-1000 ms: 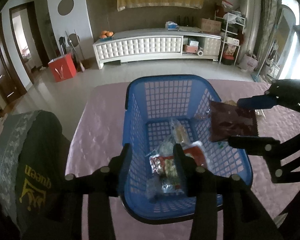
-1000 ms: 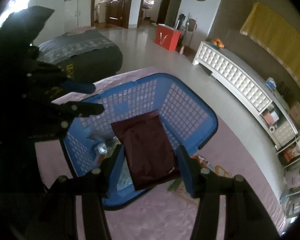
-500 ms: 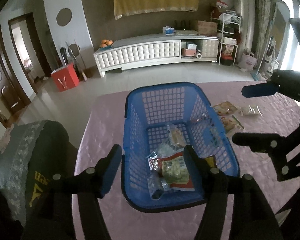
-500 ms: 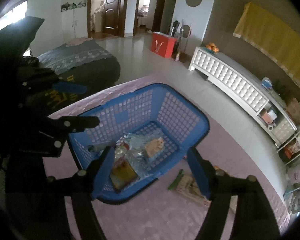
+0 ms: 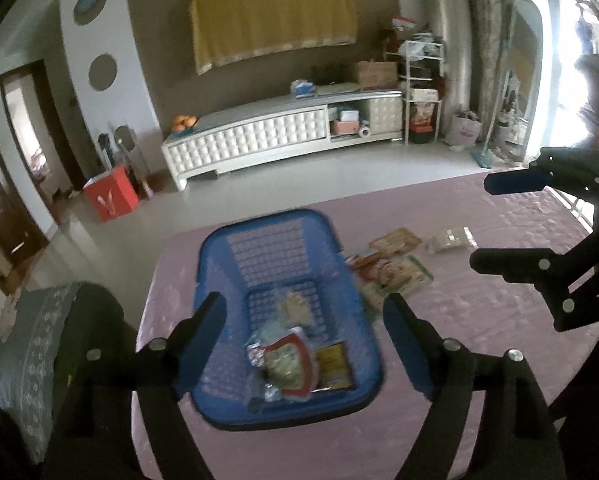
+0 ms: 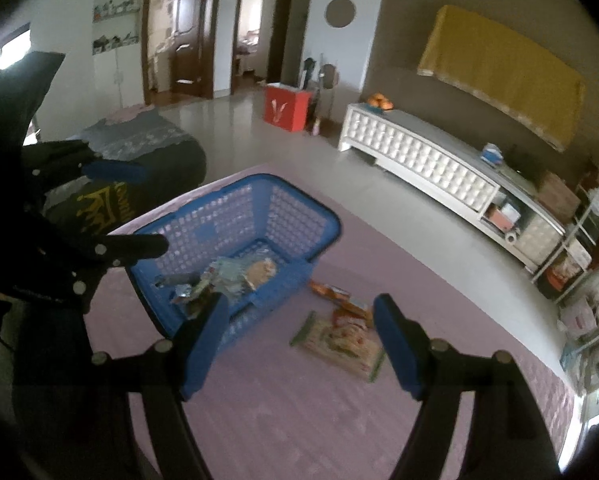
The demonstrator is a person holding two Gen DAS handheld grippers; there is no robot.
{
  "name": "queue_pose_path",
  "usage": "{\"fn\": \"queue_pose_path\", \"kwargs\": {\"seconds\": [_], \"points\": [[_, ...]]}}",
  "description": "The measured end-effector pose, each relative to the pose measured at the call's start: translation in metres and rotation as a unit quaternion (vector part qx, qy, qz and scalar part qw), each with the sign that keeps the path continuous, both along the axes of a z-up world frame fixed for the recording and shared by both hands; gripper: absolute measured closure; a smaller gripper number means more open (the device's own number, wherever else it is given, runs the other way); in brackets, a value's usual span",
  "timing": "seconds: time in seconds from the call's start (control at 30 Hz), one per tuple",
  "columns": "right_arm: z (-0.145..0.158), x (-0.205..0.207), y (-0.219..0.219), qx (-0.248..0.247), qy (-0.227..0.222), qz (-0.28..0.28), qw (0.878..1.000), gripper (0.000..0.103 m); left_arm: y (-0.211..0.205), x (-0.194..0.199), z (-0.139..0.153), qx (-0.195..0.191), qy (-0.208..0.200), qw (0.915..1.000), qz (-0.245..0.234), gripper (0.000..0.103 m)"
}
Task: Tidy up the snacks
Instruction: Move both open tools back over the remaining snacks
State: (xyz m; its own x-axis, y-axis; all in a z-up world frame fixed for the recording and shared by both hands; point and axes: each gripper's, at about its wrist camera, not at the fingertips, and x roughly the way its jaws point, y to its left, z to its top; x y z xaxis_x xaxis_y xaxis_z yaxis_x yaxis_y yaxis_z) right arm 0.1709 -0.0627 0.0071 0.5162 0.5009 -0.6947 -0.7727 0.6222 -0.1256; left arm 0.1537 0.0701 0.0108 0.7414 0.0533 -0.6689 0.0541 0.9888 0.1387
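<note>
A blue plastic basket (image 5: 215, 280) (image 6: 299, 220) stands on the pink-covered table and holds several snack packets (image 5: 291, 360) (image 6: 235, 272). More snack packets (image 5: 395, 272) (image 6: 339, 336) lie flat on the cloth just right of the basket, and a small clear packet (image 5: 447, 240) lies farther right. My left gripper (image 5: 303, 332) is open and empty, raised above the basket's near end. My right gripper (image 6: 299, 328) is open and empty, raised above the cloth between the basket and the loose packets; it also shows in the left wrist view (image 5: 499, 220).
A dark grey cushioned seat (image 5: 39, 344) (image 6: 139, 148) stands off the table's left side. Beyond the table's far edge is bare floor, with a white low cabinet (image 5: 279, 136) and a red box (image 5: 111, 198) by the wall.
My right gripper let go of the dark red packet, which dropped into the basket, and opened. Both grippers have lifted and pulled back; the right one swung right toward the loose packets.
</note>
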Motion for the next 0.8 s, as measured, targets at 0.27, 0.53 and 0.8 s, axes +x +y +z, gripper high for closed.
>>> {"fn": "queue_pose_path", "kwargs": {"seconds": [0.27,0.53,0.8], "points": [[-0.001,0.011,-0.058,0.005,0.002,-0.048,0.999,0.025,-0.057,0.023,-0.004,-0.006,0.012,0.9994,-0.033,0.020],[-0.020,0.028,-0.102,0.002,0.013,-0.083,0.996,0.025,-0.101,0.048,-0.026,0.002,0.039,0.9979,-0.051,0.020],[-0.056,0.058,-0.128,-0.009,0.040,-0.094,0.995,0.025,-0.124,0.074,-0.055,0.007,0.065,0.9970,-0.042,0.020]]}}
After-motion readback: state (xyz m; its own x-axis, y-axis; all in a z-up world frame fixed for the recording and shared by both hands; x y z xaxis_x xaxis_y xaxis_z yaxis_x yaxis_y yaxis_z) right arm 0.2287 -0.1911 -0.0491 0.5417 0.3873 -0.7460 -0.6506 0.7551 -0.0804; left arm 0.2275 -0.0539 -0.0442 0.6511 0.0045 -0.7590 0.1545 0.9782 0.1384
